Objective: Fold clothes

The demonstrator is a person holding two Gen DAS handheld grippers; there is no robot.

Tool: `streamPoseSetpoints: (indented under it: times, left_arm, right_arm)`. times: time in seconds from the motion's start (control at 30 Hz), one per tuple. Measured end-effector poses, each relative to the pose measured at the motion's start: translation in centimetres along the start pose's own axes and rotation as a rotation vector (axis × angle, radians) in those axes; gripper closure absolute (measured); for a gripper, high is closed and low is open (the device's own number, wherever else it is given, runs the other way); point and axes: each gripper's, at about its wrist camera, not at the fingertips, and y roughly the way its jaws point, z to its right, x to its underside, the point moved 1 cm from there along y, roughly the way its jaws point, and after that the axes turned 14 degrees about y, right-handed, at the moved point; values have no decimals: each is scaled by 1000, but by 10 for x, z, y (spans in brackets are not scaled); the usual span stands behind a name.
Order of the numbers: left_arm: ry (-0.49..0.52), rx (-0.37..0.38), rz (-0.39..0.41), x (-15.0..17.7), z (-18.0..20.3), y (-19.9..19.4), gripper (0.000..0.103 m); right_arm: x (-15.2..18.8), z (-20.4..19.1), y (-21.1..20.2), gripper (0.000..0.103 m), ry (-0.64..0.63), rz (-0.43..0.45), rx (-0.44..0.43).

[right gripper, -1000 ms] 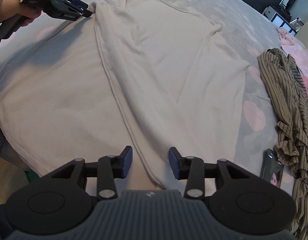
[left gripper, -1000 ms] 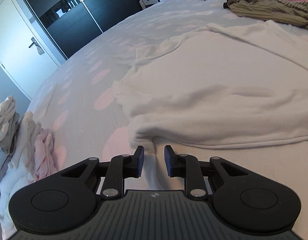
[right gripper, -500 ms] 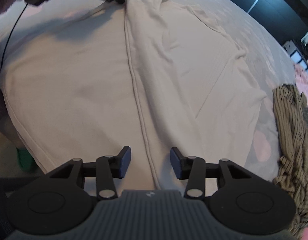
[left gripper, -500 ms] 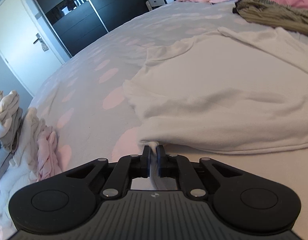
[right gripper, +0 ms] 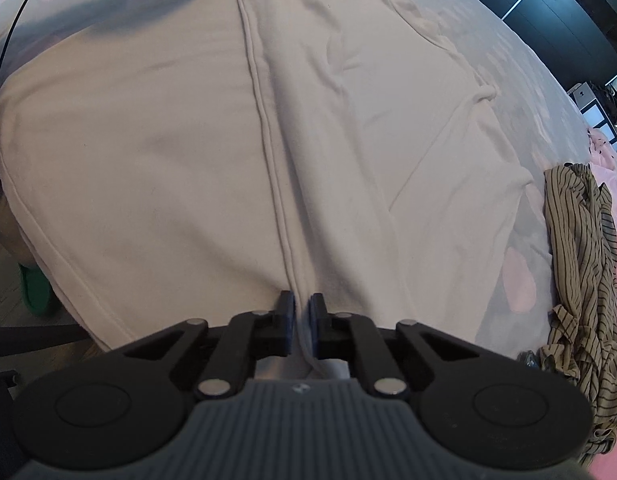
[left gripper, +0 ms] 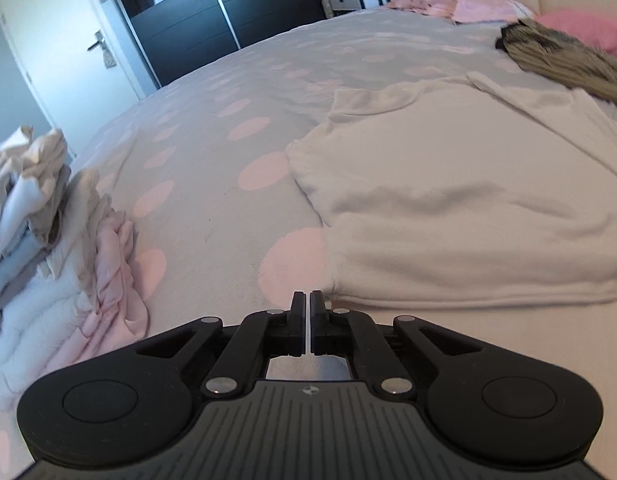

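A white garment (left gripper: 448,200) lies spread flat on the dotted bed cover (left gripper: 228,140). My left gripper (left gripper: 309,300) is shut at the garment's near corner, with a thin strip of the hem pinched between its pads. In the right wrist view the same garment (right gripper: 368,120) fills the frame, its hem running away up the middle. My right gripper (right gripper: 301,304) has its jaws closing on the near end of that hem, the fabric bunched between the blue pads (right gripper: 287,308).
A pile of pale and pink clothes (left gripper: 48,240) sits at the left of the bed. A striped brown garment (right gripper: 580,280) lies at the right, pink pillows (left gripper: 580,28) beyond it. The bed's edge and a green object (right gripper: 36,292) on the floor show at the lower left.
The left gripper closed on the garment's corner and drew back a little with it. The right gripper, open half a second ago, has closed around the hem.
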Motion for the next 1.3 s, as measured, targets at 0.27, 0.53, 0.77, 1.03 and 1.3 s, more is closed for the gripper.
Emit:
streamPoseSetpoints:
  times: [0.27,0.53,0.77,1.03,1.3]
  left_arm:
    - [164,-21,-24,-1,22,9,76]
    - [216,-105,7,-7,25,24,89]
    - [52,-24,12,-7,6,23,99]
    - [-250,122,24,5,-42,28,100]
    - [-503,245,44,27,-78,46,101]
  right_arm:
    - [3,-1,0,90,-16,3,4]
    - [-4,6,-12,97,37,13,-24]
    - [-13,7,-37,98,89,24,-115]
    - [-24,-32,-64,98,36,-2,-329]
    - [-46,-76,-83,98,123,-65,-671]
